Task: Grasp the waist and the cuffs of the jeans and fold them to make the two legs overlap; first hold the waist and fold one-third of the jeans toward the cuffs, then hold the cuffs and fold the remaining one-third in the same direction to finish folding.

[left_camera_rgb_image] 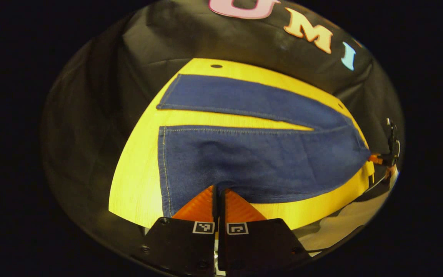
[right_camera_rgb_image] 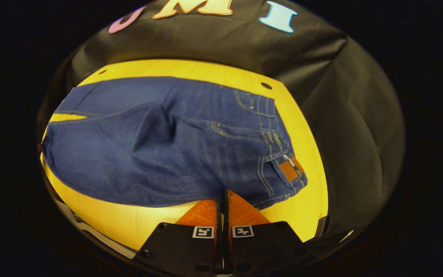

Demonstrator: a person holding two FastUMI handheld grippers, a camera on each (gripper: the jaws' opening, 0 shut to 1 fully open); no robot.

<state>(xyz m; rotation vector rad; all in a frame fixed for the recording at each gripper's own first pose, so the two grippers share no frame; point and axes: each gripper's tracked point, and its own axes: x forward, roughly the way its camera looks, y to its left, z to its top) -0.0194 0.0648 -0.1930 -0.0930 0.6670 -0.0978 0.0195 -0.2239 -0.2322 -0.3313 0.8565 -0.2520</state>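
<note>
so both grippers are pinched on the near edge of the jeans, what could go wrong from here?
1. The left gripper and right gripper each catch just the edge of the jeans; the denim could slip out on the lift.
2. The legs lie splayed on the table, so they may overlap crookedly.
3. A ridge near the crotch could get folded in as a wrinkle.

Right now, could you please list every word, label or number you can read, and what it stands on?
None can be read as words.
Brown patch on the waistband of the jeans: too small and blurred.
Square markers on the left gripper and right gripper: coded patterns, no letters.
</note>
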